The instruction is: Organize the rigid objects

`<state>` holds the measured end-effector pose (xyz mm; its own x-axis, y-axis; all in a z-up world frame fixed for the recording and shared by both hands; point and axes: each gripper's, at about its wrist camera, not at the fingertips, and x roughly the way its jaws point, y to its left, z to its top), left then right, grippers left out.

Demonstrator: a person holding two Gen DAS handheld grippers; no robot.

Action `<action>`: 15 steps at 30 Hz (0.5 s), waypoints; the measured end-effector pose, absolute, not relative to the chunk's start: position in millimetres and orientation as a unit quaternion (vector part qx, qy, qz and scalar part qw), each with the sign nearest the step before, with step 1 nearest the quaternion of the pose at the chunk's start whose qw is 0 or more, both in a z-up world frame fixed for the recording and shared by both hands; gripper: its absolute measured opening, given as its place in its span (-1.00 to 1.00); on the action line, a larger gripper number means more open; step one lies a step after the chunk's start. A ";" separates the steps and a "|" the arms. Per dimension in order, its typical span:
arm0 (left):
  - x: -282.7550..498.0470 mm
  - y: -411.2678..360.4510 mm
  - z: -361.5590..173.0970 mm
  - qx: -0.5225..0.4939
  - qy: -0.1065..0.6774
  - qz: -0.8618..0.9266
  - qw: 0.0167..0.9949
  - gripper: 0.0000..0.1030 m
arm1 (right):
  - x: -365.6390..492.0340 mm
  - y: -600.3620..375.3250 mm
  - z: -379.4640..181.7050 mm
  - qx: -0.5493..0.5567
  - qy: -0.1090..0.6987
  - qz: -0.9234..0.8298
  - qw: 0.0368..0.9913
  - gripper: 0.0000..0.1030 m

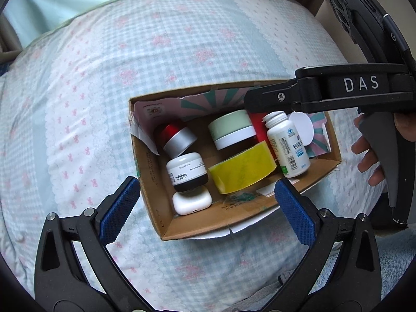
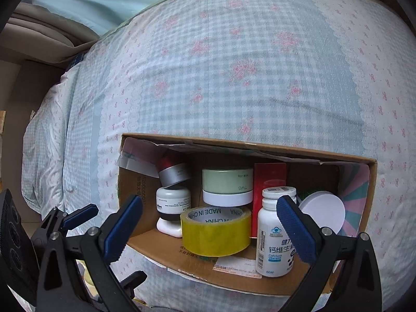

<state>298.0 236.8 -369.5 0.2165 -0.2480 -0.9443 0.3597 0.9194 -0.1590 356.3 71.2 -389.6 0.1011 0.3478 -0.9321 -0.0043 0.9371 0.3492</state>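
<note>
While both claws hang spread wide and empty, a cardboard box (image 1: 153, 182) of rigid objects sits on a checked bedspread (image 1: 78, 104). Seen from the left gripper (image 1: 205, 208), the box lies just ahead at 12 o'clock, holding a roll of yellow tape (image 1: 241, 169), a white pill bottle (image 1: 288, 148) and several jars. From the right gripper (image 2: 208, 228), the tape sits between the fingers and the bottle at 2 o'clock.

A blue-checked, pink-flowered bedspread (image 2: 260, 65) covers the bed beside beige cushions (image 2: 46, 28).
</note>
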 end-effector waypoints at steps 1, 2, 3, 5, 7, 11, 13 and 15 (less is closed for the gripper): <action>296.7 235.2 -362.4 0.048 0.588 -0.196 0.783 0.99 | 353.1 69.3 -383.8 0.132 0.654 0.120 0.735 0.99; 293.9 232.2 -355.1 0.049 0.582 -0.197 0.788 0.99 | 349.7 67.3 -377.2 0.133 0.649 0.120 0.739 0.99; 290.5 230.7 -347.9 0.051 0.575 -0.197 0.792 0.99 | 345.6 65.2 -370.4 0.133 0.644 0.120 0.744 0.99; 283.4 228.2 -332.0 0.053 0.561 -0.197 0.802 0.99 | 337.4 61.6 -353.9 0.130 0.632 0.118 0.755 0.99; 276.3 227.4 -313.5 0.049 0.545 -0.193 0.814 0.99 | 327.5 56.8 -334.6 0.122 0.620 0.116 0.767 0.99; 263.7 225.3 -269.2 0.037 0.517 -0.180 0.836 0.99 | 300.9 43.0 -287.0 0.105 0.592 0.105 0.792 0.99; 257.7 224.0 -243.9 0.026 0.503 -0.173 0.846 0.99 | 285.2 32.5 -258.2 0.094 0.573 0.095 0.809 0.99; 251.4 222.0 -215.1 0.013 0.488 -0.170 0.856 0.99 | 266.1 19.1 -226.9 0.086 0.549 0.080 0.827 0.99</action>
